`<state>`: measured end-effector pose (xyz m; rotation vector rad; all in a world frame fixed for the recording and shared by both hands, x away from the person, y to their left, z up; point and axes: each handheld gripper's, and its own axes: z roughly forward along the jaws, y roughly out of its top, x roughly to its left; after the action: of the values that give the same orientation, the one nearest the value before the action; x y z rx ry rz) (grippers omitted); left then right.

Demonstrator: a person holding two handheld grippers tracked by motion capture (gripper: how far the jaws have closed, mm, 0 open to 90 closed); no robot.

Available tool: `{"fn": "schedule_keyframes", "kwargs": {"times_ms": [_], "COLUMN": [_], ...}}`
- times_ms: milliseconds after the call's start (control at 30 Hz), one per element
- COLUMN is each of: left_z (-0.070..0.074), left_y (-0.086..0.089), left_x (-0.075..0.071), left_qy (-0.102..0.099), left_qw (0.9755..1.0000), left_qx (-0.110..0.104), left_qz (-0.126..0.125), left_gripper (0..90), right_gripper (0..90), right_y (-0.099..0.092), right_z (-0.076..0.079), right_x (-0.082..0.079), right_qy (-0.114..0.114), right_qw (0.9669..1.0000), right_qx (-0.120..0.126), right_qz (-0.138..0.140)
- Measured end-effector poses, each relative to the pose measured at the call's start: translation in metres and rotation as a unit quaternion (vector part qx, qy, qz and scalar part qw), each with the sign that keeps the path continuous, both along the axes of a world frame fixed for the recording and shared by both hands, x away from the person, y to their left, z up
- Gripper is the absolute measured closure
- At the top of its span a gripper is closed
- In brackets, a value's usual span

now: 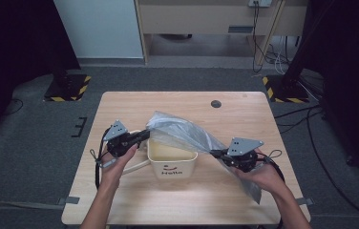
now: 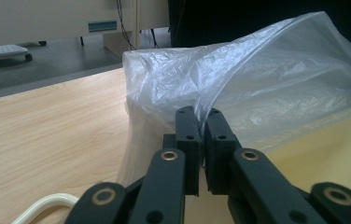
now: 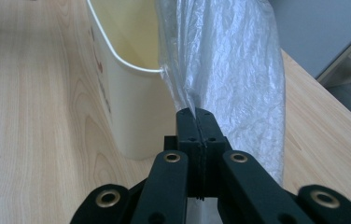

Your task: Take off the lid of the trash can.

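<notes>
So there's a thin, clear, crinkly plastic bag [image 1: 182,131] stretched across the top of a small cream plastic bin [image 1: 173,162] with a looped handle, sitting around the middle of the light wooden table [image 1: 134,107]. The left gripper [image 1: 145,134] has its jaws pinched tight on the bag's edge over the bin's left rim, and the right gripper [image 1: 215,153] is clamped on the film at the bin's right side, the rest of the bag trailing down toward the table's near right corner
</notes>
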<state>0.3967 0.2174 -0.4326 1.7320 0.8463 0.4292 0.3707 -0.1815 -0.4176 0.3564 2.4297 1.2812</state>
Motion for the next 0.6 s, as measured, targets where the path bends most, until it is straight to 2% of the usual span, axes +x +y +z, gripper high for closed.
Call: {"fn": "schedule_keyframes", "kwargs": {"times_ms": [267, 600], "left_z": [0.007, 0.018], "left_y": [0.007, 0.030], "left_x": [-0.010, -0.029], "left_qy": [-0.011, -0.025], "left_qw": [0.9999, 0.9993], "left_qx": [-0.006, -0.008], "left_qz": [0.006, 0.026], "left_gripper": [89.1, 89.3], "right_gripper": [90.0, 89.9], "right_y": [0.005, 0.026], "right_z": [0.002, 0.009], "right_x": [0.003, 0.007], "right_qy": [-0.004, -0.005], "right_qw": [0.9999, 0.9997], "right_qx": [0.006, 0.016], "right_qz": [-0.011, -0.017]}}
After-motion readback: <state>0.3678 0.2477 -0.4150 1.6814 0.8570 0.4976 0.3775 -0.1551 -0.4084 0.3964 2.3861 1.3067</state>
